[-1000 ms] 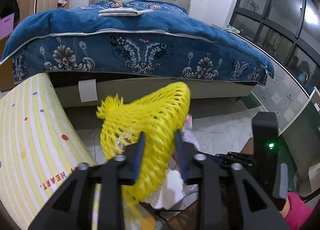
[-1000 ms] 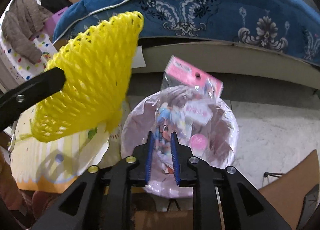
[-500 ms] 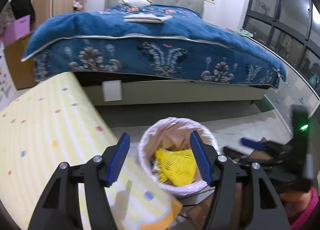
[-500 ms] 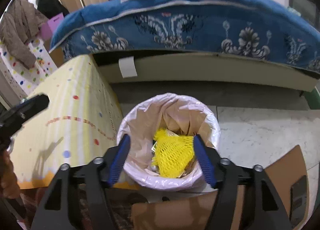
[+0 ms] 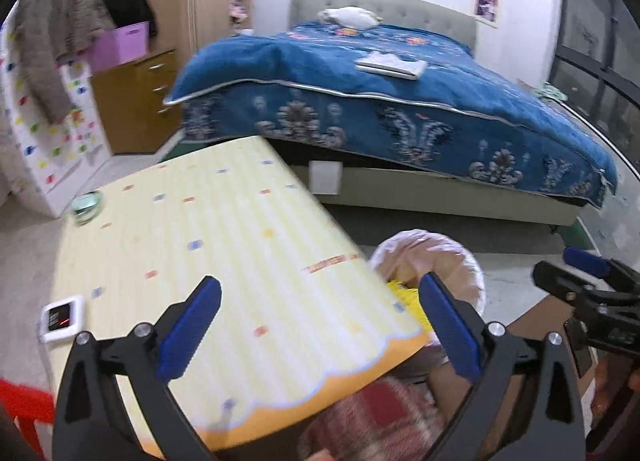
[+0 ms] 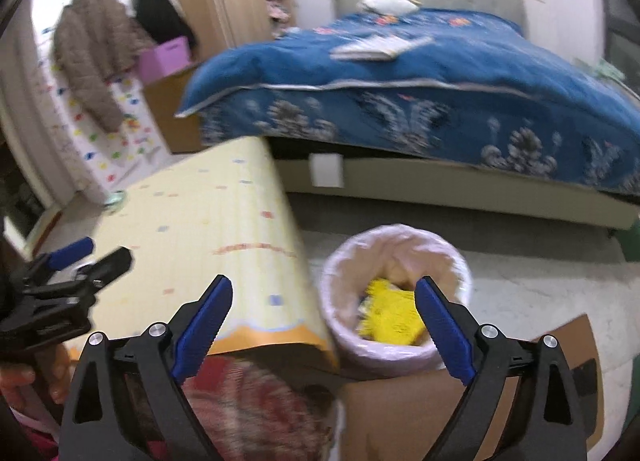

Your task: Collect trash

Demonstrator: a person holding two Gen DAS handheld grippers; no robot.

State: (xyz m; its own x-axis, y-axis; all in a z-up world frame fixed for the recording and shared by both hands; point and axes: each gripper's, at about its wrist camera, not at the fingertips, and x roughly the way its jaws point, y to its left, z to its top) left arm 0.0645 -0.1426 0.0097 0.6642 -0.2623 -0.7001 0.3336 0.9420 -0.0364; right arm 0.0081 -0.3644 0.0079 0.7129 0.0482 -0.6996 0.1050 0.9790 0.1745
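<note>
A trash bin lined with a pale pink bag stands on the floor beside the table; it also shows in the left wrist view. The yellow foam net lies inside it, partly seen in the left wrist view. My left gripper is open and empty over the table's right corner, left of the bin. My right gripper is open and empty, just above and in front of the bin. Each gripper shows at the edge of the other's view.
A yellow striped table with coloured dots carries a white device with a dark screen and a green dish. A bed with a blue quilt stands behind. Brown cardboard lies in front of the bin.
Both grippers have pulled back and up from the bin and swung left. Earlier the left let go of the yellow net and the right let go of the pink packet into the bin.
</note>
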